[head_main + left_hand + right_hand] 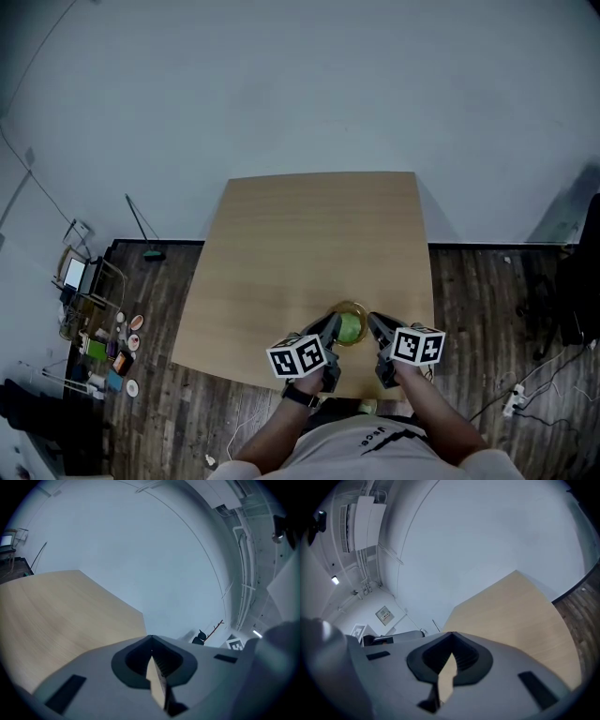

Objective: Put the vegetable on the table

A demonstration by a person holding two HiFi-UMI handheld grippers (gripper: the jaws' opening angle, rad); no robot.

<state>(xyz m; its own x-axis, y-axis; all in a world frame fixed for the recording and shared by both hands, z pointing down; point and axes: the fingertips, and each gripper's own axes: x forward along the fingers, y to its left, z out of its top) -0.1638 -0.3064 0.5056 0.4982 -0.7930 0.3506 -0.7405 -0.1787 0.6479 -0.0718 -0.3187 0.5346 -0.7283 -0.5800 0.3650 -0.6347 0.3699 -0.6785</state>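
A round green vegetable [351,327] lies in a shallow tan bowl [349,307] near the table's front edge. My left gripper [329,325] meets the bowl's left rim and my right gripper [373,324] meets its right rim. In the left gripper view the left gripper [157,682] is shut on a thin tan edge [155,674], which looks like the bowl's rim. The right gripper [445,679] likewise pinches a tan sliver [447,674]. The grey jaws hide the vegetable in both gripper views.
The light wooden table [309,253] stretches bare beyond the bowl to a pale wall. Dark plank floor surrounds it, with clutter and a small cart [89,309] at the left and cables [516,398] at the right.
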